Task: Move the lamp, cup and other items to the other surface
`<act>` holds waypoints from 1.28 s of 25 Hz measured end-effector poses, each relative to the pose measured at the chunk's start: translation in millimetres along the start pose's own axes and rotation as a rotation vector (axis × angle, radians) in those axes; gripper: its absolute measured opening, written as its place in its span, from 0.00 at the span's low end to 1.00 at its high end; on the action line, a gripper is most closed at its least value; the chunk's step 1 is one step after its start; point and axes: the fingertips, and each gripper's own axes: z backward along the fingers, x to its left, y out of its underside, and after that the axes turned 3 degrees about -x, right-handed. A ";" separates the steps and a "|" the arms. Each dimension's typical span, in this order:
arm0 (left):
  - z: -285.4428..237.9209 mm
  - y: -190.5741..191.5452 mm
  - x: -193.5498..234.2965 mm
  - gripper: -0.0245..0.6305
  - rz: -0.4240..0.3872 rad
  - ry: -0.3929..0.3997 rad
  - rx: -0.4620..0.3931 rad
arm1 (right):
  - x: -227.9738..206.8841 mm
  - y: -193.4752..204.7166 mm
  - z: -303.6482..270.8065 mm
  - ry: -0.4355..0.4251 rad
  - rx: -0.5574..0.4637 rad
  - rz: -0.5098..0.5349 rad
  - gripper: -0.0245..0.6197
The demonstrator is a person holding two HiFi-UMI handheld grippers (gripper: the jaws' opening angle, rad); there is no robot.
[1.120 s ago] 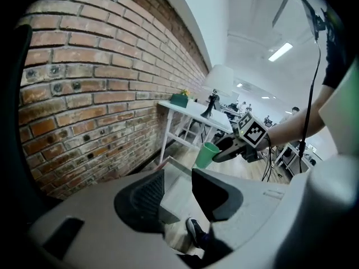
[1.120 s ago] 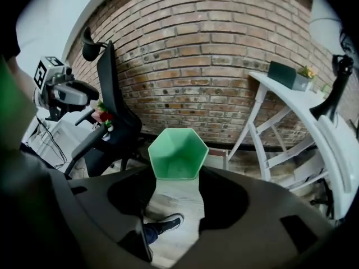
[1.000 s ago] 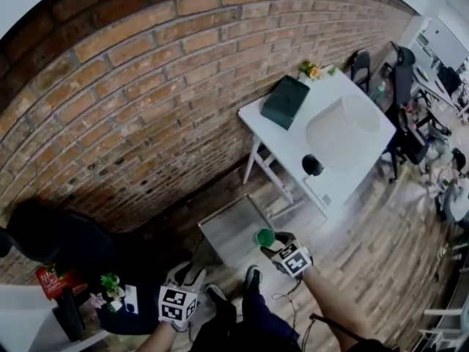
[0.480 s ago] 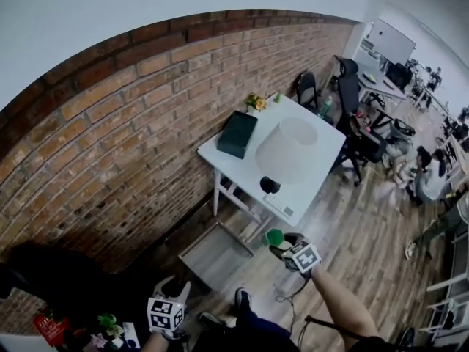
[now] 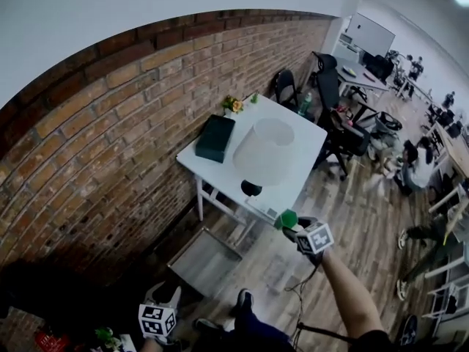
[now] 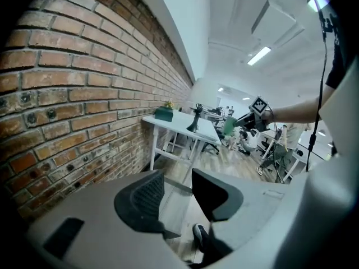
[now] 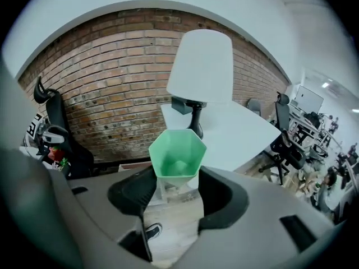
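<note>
A brick wall runs behind a white table that carries a lamp and a dark box. The right gripper holds a green cup in the air just beside the table's near corner. The left gripper hangs low, well apart.

In the left gripper view, the left gripper has its jaws spread over the floor, with nothing between them.

In the right gripper view, the right gripper pinches the six-sided cup at its narrow base. The cup's mouth tilts toward the camera, and the lamp stands behind it.

lamp on table, cup before table
</note>
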 end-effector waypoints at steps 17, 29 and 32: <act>-83.7 -36.3 -58.3 0.27 0.010 -0.052 0.032 | -135.8 -17.7 -52.9 0.012 0.034 0.047 0.41; -111.1 -46.5 -76.5 0.27 0.032 -0.104 0.040 | -160.2 -14.5 -96.2 -0.068 0.077 0.039 0.41; -113.3 -44.7 -80.1 0.27 0.041 -0.119 0.045 | -162.4 -8.8 -110.4 -0.083 0.094 0.043 0.41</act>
